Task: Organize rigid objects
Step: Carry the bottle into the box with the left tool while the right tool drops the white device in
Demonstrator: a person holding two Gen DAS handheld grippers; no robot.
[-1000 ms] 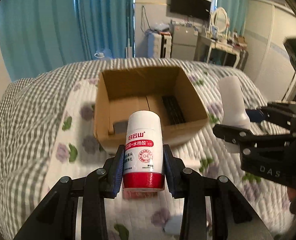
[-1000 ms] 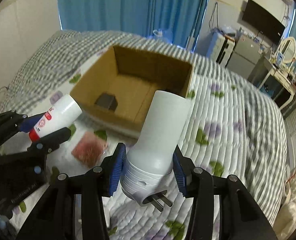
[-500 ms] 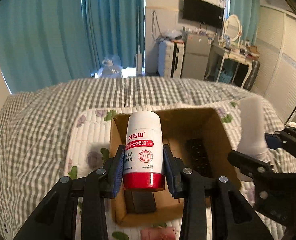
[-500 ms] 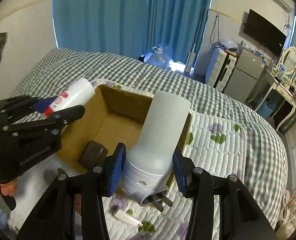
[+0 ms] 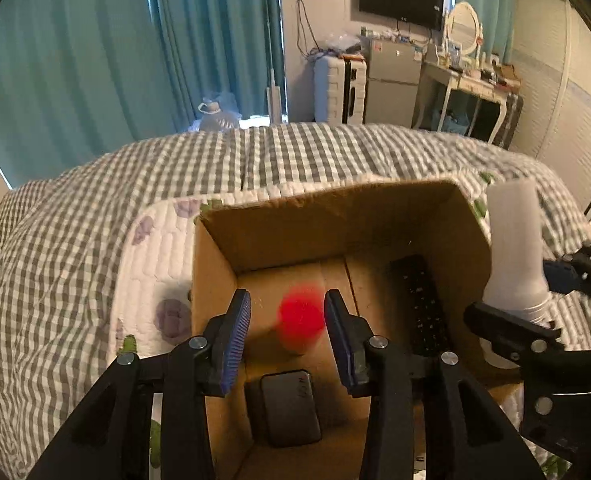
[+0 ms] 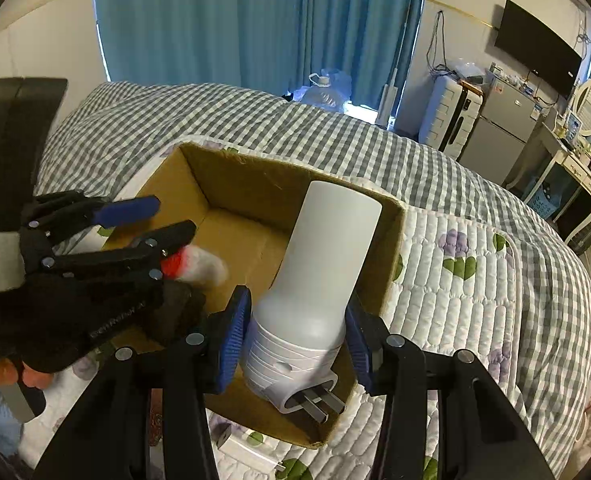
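One red-capped white bottle [image 5: 300,326], blurred, over cardboard box [image 5: 375,220].

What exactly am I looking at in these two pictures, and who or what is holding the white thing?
No robot here: a person carries a handheld two-finger gripper in each hand, and each has a wide-angle camera looking out along its fingers. One picture comes from the left gripper, the other from the right gripper.

Both look down into an open cardboard box that sits on a bed with a checked and flowered quilt. In the box lie a black remote and a dark flat block.

The left jaws are opening, and the red-capped white bottle shows as a blur dropping into the box; nothing is gripped there. The right gripper is clamped on a white plug-in device with metal prongs, held over the box's near edge. A small white adapter lies on the quilt beside the box.
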